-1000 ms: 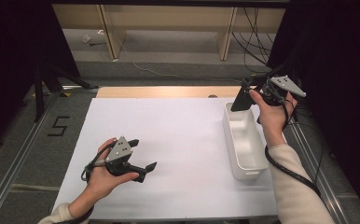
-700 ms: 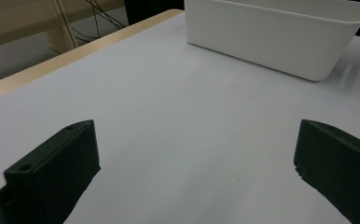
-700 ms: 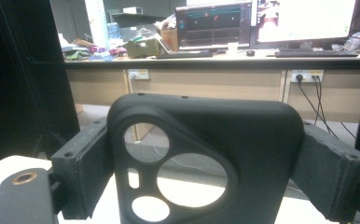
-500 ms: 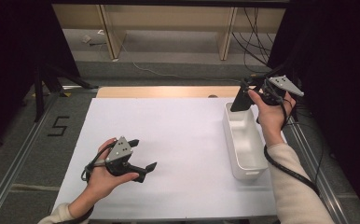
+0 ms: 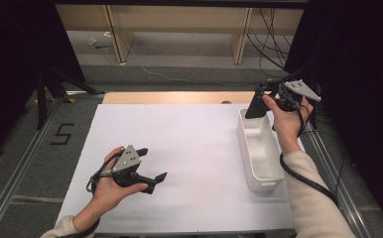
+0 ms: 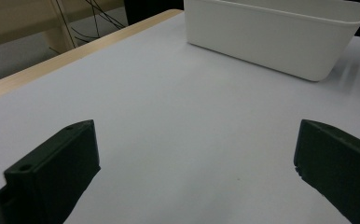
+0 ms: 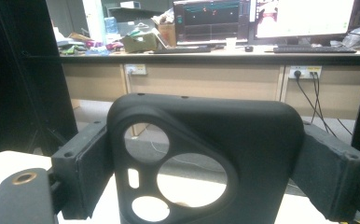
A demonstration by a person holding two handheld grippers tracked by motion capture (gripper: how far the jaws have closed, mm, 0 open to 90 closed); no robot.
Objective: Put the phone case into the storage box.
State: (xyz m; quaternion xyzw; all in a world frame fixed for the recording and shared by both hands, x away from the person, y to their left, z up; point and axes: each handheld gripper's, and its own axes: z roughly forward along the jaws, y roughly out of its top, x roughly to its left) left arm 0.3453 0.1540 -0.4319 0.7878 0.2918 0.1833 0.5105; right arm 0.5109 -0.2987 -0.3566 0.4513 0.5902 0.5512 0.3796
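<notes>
A black phone case [image 5: 255, 106] with round camera cut-outs hangs over the far end of a white plastic bin [image 5: 243, 140]. My right gripper [image 5: 262, 97] is shut on it. In the right gripper view the case [image 7: 243, 135] stands upright between the two jaws of the right gripper [image 7: 206, 156], which press on its sides. My left gripper [image 5: 153, 163] rests low on the white table sheet [image 5: 194, 144] at the front left, open and holding nothing. In the left gripper view the left gripper [image 6: 197, 158] has its jaws wide apart, with the bin [image 6: 271, 37] farther off.
The white sheet covers most of the table, with a wooden strip [image 5: 169, 97] along the far edge. The bin stands along the right side. Metal rails [image 5: 11, 188] run beside the table. Behind it are shelving legs and cables [image 5: 269, 29] on the floor.
</notes>
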